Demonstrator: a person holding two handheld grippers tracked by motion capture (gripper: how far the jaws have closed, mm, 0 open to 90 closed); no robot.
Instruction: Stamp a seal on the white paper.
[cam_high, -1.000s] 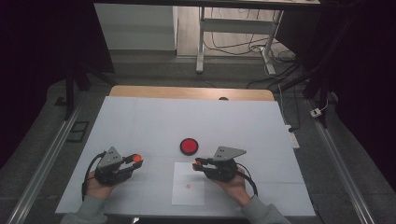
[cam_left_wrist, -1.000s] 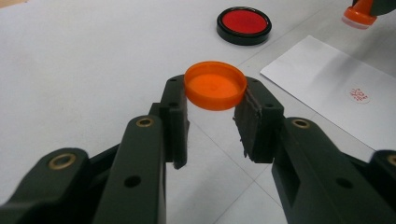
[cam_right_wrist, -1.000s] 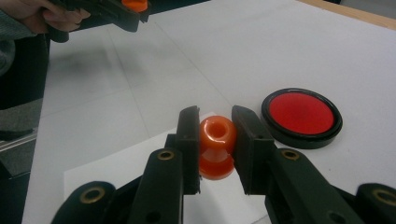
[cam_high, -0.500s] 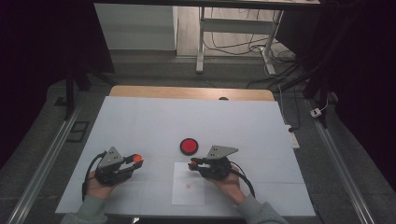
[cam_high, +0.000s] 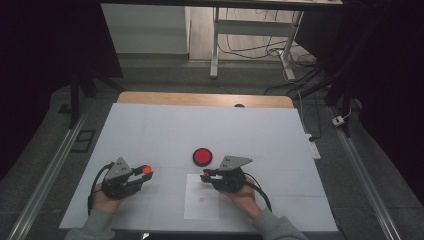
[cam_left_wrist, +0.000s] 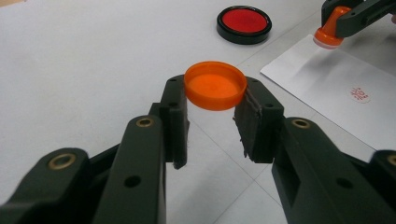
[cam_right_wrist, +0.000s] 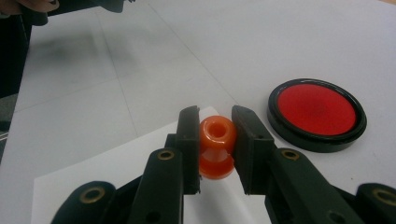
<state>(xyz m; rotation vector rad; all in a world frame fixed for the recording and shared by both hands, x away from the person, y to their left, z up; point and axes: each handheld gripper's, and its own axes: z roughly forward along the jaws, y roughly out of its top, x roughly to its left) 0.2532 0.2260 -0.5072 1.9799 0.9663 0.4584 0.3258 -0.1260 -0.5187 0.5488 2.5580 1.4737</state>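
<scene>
right gripper clamps a small, light, hard orange stamp by its waist; left gripper pinches its slippery cap by the rim.

Dim dark surroundings, evenly lit white table, soft shadows, sharp close-ups

On the counter lay one red ink pad and one sheet of paper bearing one stamped mark; two grippers carried one orange cap and one orange stamp.
</scene>
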